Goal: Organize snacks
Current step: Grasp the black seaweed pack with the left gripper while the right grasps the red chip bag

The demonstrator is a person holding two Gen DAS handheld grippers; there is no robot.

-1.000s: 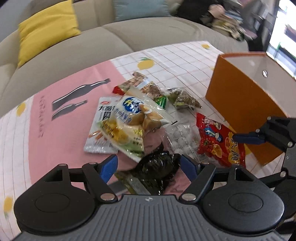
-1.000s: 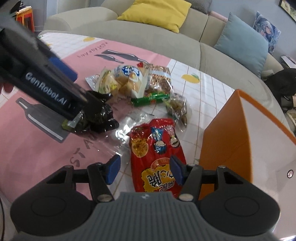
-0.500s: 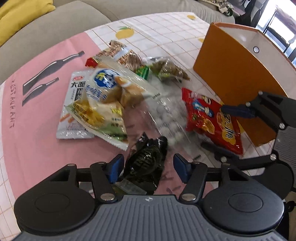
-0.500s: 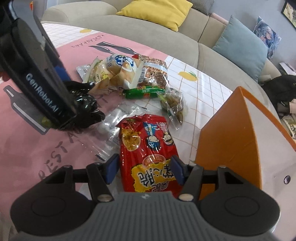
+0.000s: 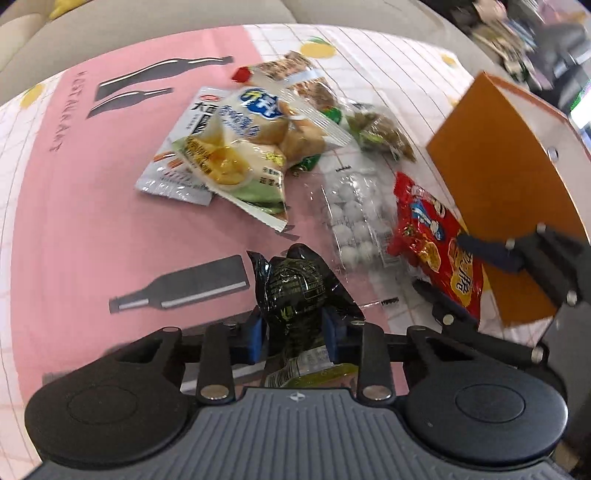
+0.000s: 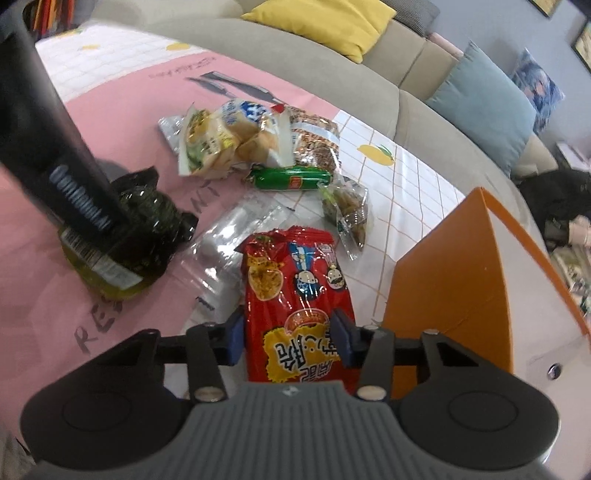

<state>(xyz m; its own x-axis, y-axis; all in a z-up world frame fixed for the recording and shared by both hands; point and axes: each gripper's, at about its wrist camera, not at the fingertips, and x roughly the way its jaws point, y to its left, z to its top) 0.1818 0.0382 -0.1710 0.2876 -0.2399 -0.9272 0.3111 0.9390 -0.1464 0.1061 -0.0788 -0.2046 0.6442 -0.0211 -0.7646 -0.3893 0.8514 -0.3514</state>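
Note:
A black crinkled snack packet lies on the pink tablecloth. My left gripper points down at it; the jaws are closing and the blue pads press on its sides. A red snack packet lies lengthwise beside the orange box. The jaws of my right gripper are closing too, and its pads touch both edges of the red packet's near end. The right wrist view also shows the black packet, partly hidden behind the left gripper's dark body.
Behind lie a bread packet, a clear bag of white balls, a green sausage, a nut packet and a small greenish packet. A sofa holds a yellow cushion and a blue cushion.
Both grippers have narrowed from wide open: the left one onto the black packet, the right one onto the red packet. The left wrist view has tilted further down.

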